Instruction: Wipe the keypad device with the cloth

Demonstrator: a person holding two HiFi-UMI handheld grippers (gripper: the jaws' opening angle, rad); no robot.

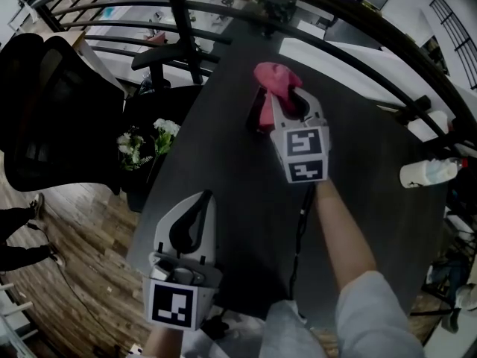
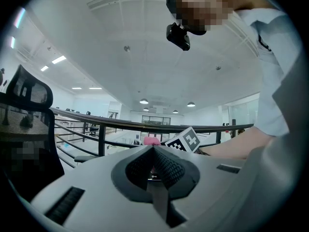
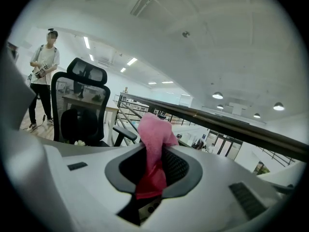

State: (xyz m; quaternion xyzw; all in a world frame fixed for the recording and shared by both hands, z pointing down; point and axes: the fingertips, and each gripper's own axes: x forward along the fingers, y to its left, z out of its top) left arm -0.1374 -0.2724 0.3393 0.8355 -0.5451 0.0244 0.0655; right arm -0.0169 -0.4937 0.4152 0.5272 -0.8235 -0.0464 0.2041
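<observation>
Pinching the pink cloth (image 1: 276, 77), the right hand-held gripper (image 1: 292, 99) sits out over the far middle of the dark tabletop (image 1: 223, 155). Its jaws are closed tight on the fabric, and its own view confirms a bunched fold caught between them. One end of the cloth sticks up past the tips in a soft crumpled peak. The other end hangs down the gripper's left side toward the tabletop, probably so a loose tail is free to drag as a wiping edge. The cloth looks thin, dry and limp, with no visible stains. The keypad device can't be made out clearly. A small dark shape under the hanging tail, just left of the right gripper, might be it, but it blends into the tabletop, so its look can't be judged. The left hand-held gripper (image 1: 203, 200) is low and near the person, well apart from the cloth. Its jaws are together with nothing between them, and its view tilts up at the ceiling, so it seems parked out of the way, not steadying anything. A black cable (image 1: 301, 218) runs along the tabletop beneath the right forearm. A white bottle (image 1: 426, 173) lies on its side near the right edge, well clear of the work. Wiping looks about to start or only just under way.
</observation>
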